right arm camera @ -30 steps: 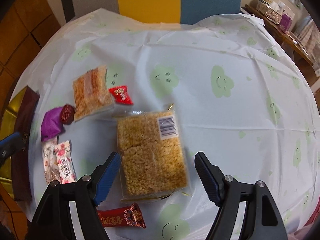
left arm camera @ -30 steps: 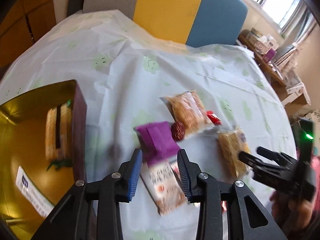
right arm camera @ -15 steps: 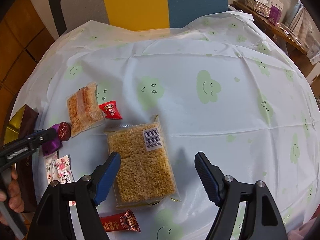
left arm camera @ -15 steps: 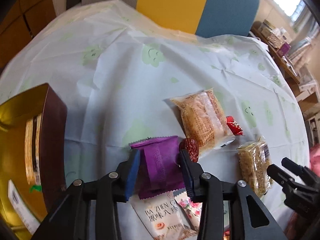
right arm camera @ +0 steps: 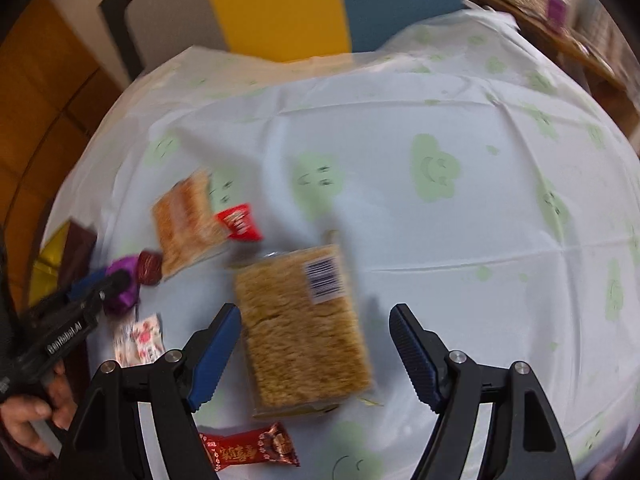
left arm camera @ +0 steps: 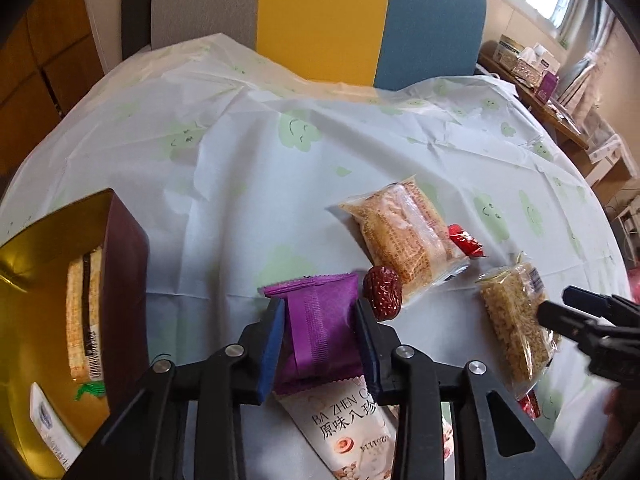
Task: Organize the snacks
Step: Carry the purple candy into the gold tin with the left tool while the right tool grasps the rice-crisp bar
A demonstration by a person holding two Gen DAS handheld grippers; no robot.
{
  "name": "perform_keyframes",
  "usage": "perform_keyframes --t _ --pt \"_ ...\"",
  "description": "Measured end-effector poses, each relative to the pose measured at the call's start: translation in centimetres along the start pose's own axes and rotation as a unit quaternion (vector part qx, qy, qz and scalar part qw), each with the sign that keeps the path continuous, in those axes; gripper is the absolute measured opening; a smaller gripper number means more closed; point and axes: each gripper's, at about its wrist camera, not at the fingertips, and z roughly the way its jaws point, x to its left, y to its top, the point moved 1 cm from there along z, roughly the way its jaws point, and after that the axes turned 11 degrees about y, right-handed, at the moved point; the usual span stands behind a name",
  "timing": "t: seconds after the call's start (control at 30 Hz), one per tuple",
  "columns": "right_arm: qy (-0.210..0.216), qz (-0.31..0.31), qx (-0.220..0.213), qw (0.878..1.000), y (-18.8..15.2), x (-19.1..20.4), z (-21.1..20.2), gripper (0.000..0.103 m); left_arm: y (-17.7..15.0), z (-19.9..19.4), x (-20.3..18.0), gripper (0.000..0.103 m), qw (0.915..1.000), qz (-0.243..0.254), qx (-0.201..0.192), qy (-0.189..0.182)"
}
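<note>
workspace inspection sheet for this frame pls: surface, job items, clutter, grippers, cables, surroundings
Surface: round table under a white tablecloth with green smiley prints, creased.
Job's things: purple packet; red date beside it; orange cracker pack; small red candy; rice-crisp block; red sachet; white Ba Zhen packet; floral packet; gold-lined box, already holding snacks.
Clutter: nothing seen.
Grippers: left gripper has just been closing, fingers against the purple packet's sides; right gripper open, above the rice-crisp block.
Cables: nothing seen.
Surroundings: grey, yellow and blue chair; wooden cabinets; a crowded side shelf by the window.
</note>
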Motion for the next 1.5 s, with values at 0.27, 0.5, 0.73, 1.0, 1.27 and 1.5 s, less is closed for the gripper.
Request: perform_keyframes --t 0.27,0.5,0.73,1.0,1.27,1.5 --pt "-0.039 -0.047 0.03 0.998 -0.8 1.1 2.9 0.08 -1.0 -3.0 0.7 0.035 0.999 0.004 -0.044 -0.006" --pt "-0.058 -0.072 0.039 0.995 -1.4 1.2 4.2 0.08 -4.8 -7.6 0.0 0.035 0.9951 0.024 -0.088 -0.037" --pt "-0.069 -0.086 0.042 0.993 -2.6 1.5 4.7 0.08 -10.2 -10.2 -0.9 0.035 0.9912 0.06 -0.106 -0.05" --pt "-0.075 -0.093 0.033 0.992 -2.8 1.5 4.8 0.08 -15.9 -10.8 -1.9 0.035 0.9881 0.1 -0.107 -0.048" --pt "-0.077 -0.1 0.025 0.992 -3.4 1.9 4.4 0.08 -18.3 -10.1 -2.1 0.035 0.9878 0.113 -0.098 -0.042" --pt "-0.074 -0.104 0.021 0.992 -3.4 1.8 4.5 0.078 -19.1 -9.9 -1.8 0.035 0.9882 0.106 -0.098 -0.051"
